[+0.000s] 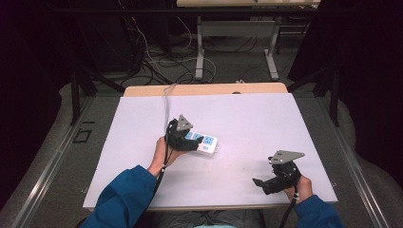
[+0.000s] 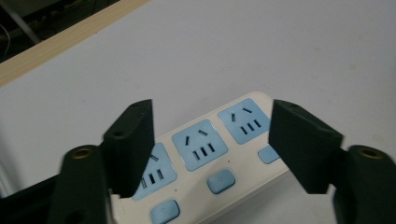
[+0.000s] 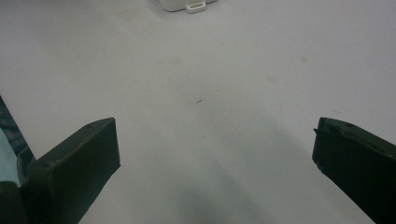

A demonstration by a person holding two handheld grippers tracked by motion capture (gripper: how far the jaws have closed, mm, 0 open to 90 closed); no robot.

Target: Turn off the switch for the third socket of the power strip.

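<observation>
Left gripper view shows your left gripper [image 2: 212,149] spread wide over the power strip [image 2: 205,161], one jaw over the near socket, the other past the strip's far end. Neither jaw looks pressed against the casing, so nothing is held yet. The strip lies flat near the middle of the white board [image 1: 247,118], its long side running toward your right.

The risk, as I judge it, is in the closing. The jaws straddle the strip along its length, not across its narrow sides; shut them here and one pad could land on a socket face or a blue switch [image 2: 220,181] instead of an edge. That would skate off the smooth plastic, or push the strip sideways across the board. Squeezing too high on the rounded edge could also pop it out of the grip.

Your right gripper [image 1: 273,183] rests near the board's front right, jaws wide apart and empty, well away from the strip. In the right gripper view the strip's end [image 3: 187,5] sits at the top edge. Bare board lies between; nothing blocks either hand.
</observation>
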